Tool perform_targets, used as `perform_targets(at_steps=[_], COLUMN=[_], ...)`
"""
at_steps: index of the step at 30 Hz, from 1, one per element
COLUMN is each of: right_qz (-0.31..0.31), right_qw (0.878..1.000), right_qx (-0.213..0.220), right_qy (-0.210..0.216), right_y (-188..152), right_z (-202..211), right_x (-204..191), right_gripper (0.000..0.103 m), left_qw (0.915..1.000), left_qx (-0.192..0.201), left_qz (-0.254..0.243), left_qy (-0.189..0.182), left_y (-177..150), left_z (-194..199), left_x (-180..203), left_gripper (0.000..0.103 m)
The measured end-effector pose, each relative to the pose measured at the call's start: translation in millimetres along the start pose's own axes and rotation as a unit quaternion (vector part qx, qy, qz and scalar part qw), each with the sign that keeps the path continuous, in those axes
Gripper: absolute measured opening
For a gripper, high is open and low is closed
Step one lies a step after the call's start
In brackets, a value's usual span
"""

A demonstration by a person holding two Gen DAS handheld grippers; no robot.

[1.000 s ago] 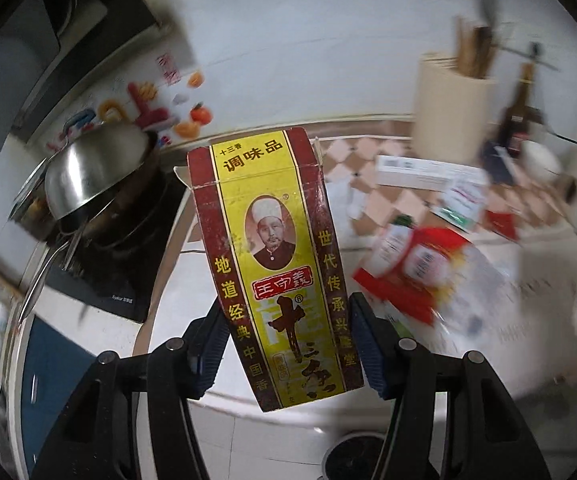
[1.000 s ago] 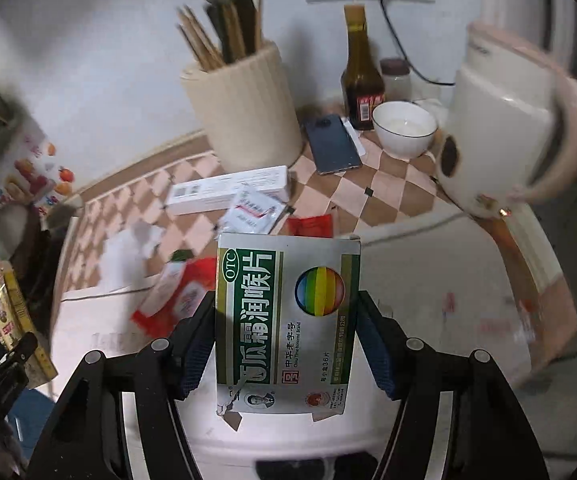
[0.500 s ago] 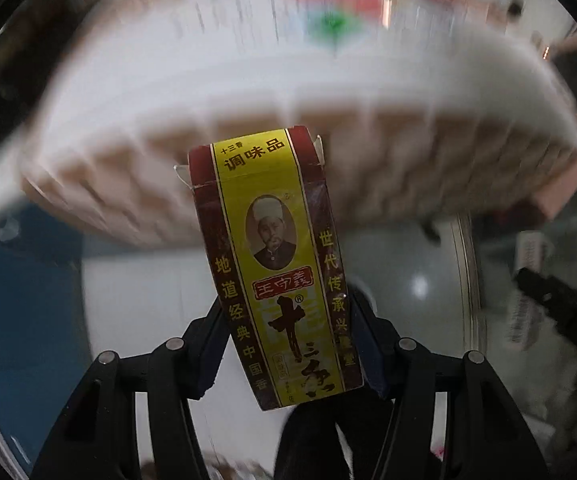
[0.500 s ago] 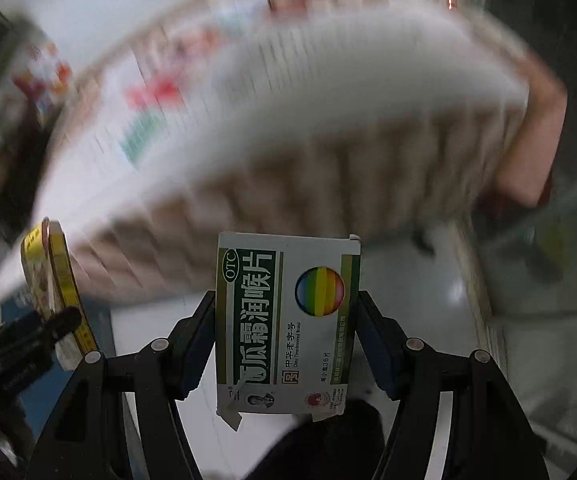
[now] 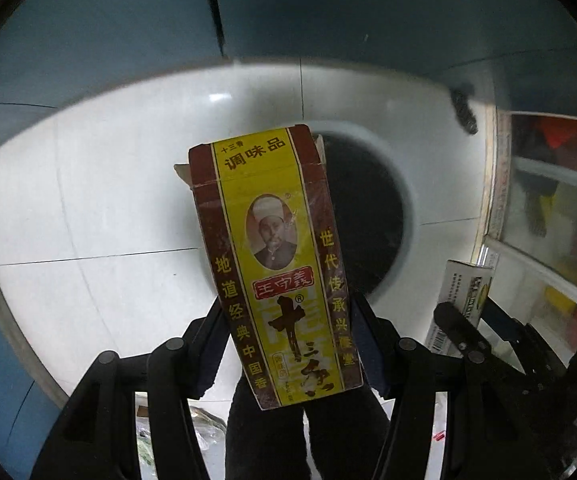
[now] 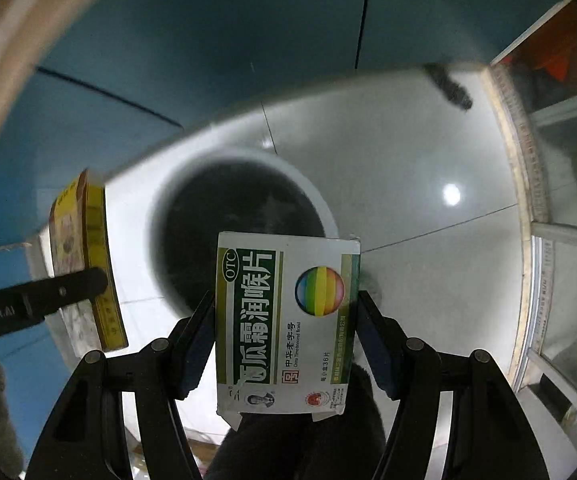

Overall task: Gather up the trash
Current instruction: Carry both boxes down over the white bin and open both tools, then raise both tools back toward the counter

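Black tongs [image 5: 286, 350], blue pads [image 6: 200, 340], round pivot screws.

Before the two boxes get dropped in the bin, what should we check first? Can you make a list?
1. Left gripper grips the yellow and maroon cardboard spice box: ok.
2. Right gripper grips the white and green cardboard medicine box: ok.
3. The round white bin with the dark inside is open, no lid in the way: ok.
4. Spice box is over the bin's opening: cannot tell, it overlaps only the opening's left edge.
5. Medicine box is over the opening: cannot tell, it overlaps only the near rim.
6. Room left inside the bin: cannot tell, too dark.
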State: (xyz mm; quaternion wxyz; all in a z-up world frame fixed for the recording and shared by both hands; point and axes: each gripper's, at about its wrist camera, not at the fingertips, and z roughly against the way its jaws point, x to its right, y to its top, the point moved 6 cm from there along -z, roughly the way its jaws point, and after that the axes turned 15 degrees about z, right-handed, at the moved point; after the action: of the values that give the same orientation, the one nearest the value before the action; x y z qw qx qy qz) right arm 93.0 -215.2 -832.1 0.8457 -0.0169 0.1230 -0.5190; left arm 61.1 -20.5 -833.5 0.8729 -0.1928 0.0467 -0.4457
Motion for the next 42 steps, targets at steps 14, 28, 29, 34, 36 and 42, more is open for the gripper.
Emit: perform_targets(at_steps=[14,28,29,34,36,42], right_qz=[-0.001,0.034,0.039,0.058,0.064,0.078], right_qw=[0.998,0.998,0.998,0.998,0.997,0.996], right_qx=[-0.04,-0.048,-0.044,-0.022,-0.023,-0.005], right_qy=[0.041,0.031,0.017,-0.017,-0.026,-0.04], right_y=[-2.6,-2.3,-3.5,-9.7,-14.3,-27.5], right_z=[-74.5,-70.9,-65.1,-30.0,-9.8,80.3], right_x=[-0.3,0.8,1.2,-1.0,-2.9,-12.3], right_gripper=[0.069,0.103,0.103,0.103,0.103,0.103], left_qw=[0.9979,0.9964,0.9956,0.9938,0.9925,0.9898], left_qx=[-0.06,0.047,0.057,0.08,0.092,0.123], left_qz=[0.018,0.014,0.014,0.021,0.024,0.025], left_qy=[-0.013,0.069,0.074,0.075,0.076,0.067], left_y=[-8.5,-29.1,-31.8,-49.1,-60.2,-106.4], left_z=[-47.5,-15.9,-11.0,20.9,44.0,130.9], left_x=[-1.0,-23.1,-23.9,-21.1,-17.9,-7.6], left_gripper=[0.069,0.097,0.097,0.097,0.097,0.097])
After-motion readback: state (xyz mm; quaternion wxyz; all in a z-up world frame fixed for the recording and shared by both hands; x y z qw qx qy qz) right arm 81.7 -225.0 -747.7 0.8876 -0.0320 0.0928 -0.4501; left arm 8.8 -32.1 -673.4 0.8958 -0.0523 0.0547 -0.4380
